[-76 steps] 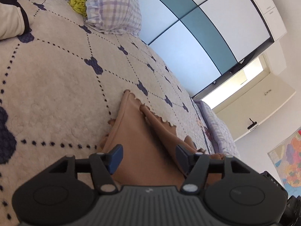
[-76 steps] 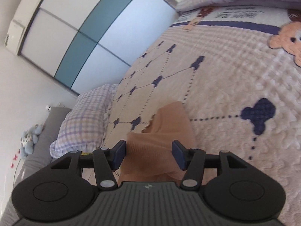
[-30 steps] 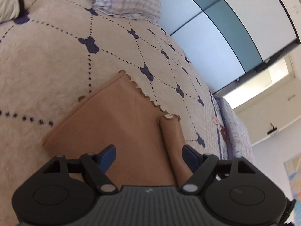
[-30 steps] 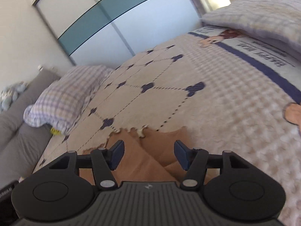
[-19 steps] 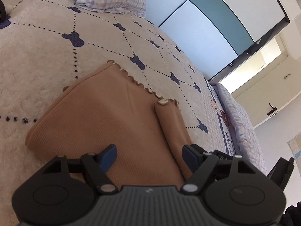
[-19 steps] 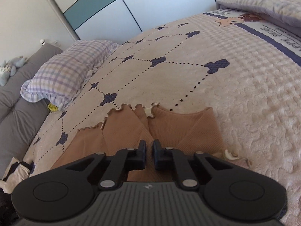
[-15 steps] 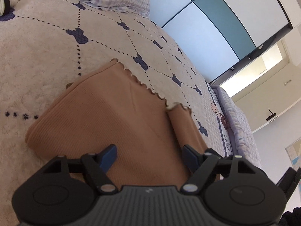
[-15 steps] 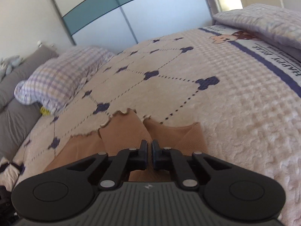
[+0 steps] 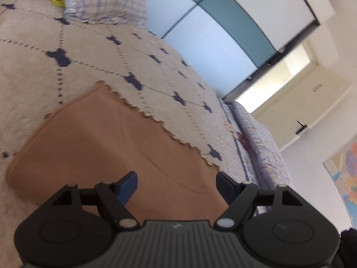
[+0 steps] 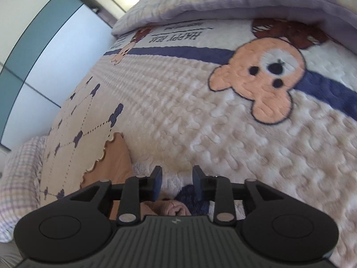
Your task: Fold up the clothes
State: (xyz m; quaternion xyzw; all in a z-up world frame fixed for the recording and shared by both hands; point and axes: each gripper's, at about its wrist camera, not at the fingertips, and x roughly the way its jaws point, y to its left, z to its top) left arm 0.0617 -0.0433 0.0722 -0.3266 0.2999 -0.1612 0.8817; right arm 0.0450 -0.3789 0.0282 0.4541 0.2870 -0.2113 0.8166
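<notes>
a bedroom in a home is shown. most of both views is taken up by a bed covered with a plush cream blanket (image 9: pixel 93 51) stitched with dotted diamonds and small navy bows; a cartoon bear (image 10: pixel 263 78) and the words "happy bear" are seen at 1 o'clock in the right wrist view. a checked pillow (image 9: pixel 104 2) is set at 11 o'clock in the left wrist view. a wardrobe with white and teal sliding panels (image 9: pixel 225 22) is seen at 1 o'clock, a cream door (image 9: pixel 296 111) at 3 o'clock, and a wall map (image 9: pixel 344 172) at 4 o'clock.
</notes>
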